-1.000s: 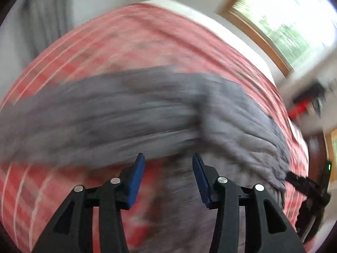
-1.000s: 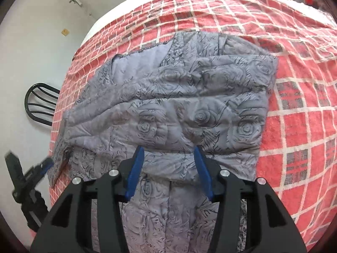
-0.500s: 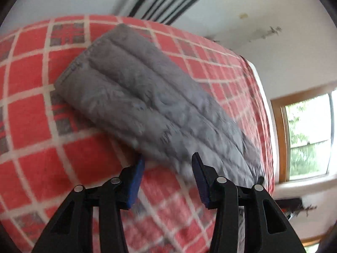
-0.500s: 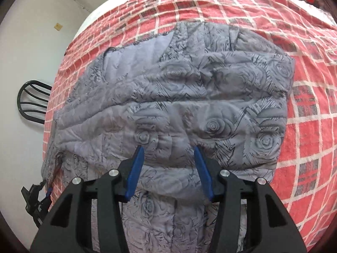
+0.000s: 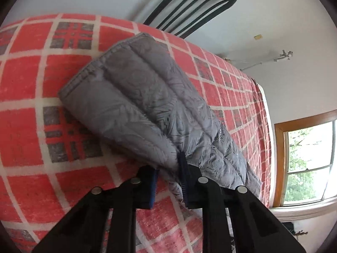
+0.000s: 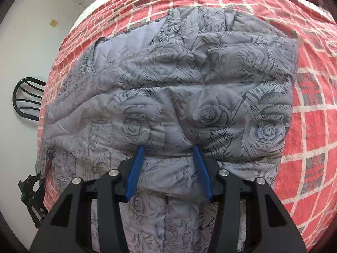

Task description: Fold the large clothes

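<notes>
The grey quilted jacket (image 6: 168, 97) lies spread on the red plaid bed (image 6: 311, 113). The left gripper (image 5: 168, 177) pinches its sleeve (image 5: 134, 105), which extends toward 11 o'clock. The right gripper (image 6: 168, 160) hovers wide above the body. The sleeve fold appears under way; next, that sleeve likely needs carrying across the body.

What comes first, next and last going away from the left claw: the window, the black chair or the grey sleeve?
1. Grey sleeve, pinched in the left claw.
2. Black chair, top, beyond the bed's far edge.
3. Window, far right; too close to call against the chair.
</notes>
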